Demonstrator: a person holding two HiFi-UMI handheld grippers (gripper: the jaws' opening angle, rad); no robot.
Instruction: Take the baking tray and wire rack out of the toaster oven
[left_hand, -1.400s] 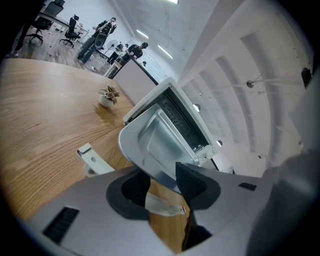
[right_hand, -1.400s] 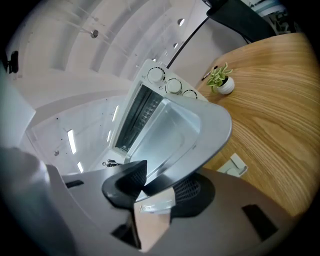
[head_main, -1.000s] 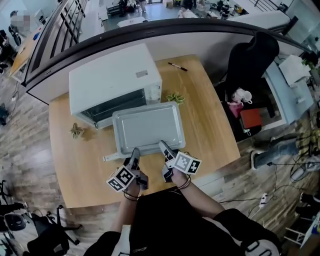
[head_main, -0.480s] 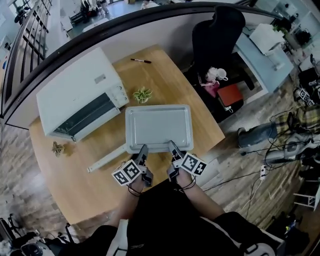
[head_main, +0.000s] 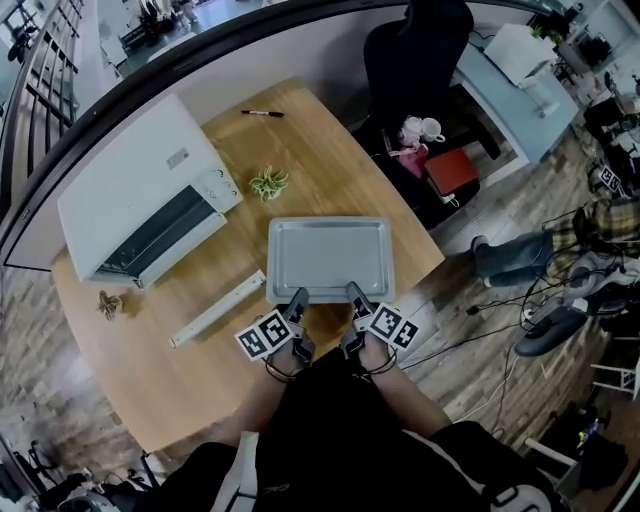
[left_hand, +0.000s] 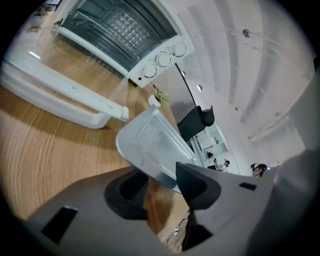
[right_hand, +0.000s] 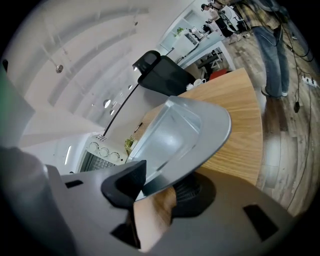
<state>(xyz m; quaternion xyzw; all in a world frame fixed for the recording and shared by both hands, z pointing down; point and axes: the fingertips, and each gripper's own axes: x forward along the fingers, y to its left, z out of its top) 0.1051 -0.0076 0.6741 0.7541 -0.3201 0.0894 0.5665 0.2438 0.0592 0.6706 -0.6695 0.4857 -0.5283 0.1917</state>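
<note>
Both grippers hold the grey baking tray (head_main: 330, 255) by its near rim, low over the wooden table (head_main: 200, 370), to the right of the white toaster oven (head_main: 135, 185). The left gripper (head_main: 297, 302) is shut on the rim's left part, the right gripper (head_main: 357, 298) on its right part. In the left gripper view the tray (left_hand: 147, 145) runs between that gripper's (left_hand: 161, 179) pads. The right gripper view shows the tray (right_hand: 187, 132) clamped in that gripper (right_hand: 159, 184). The oven (left_hand: 125, 35) stands open, its door (left_hand: 55, 95) folded down, with a mesh rack (left_hand: 120, 22) inside.
A small green plant (head_main: 268, 183) stands between oven and tray, another plant (head_main: 108, 303) at the table's left. A black pen (head_main: 262, 113) lies at the back. A black chair (head_main: 415, 50) and a red object (head_main: 450, 170) sit beyond the right edge.
Both grippers have carried the tray away from the oven's open door, to the right and toward me, and lowered it. The oven door's white handle bar now lies uncovered.
</note>
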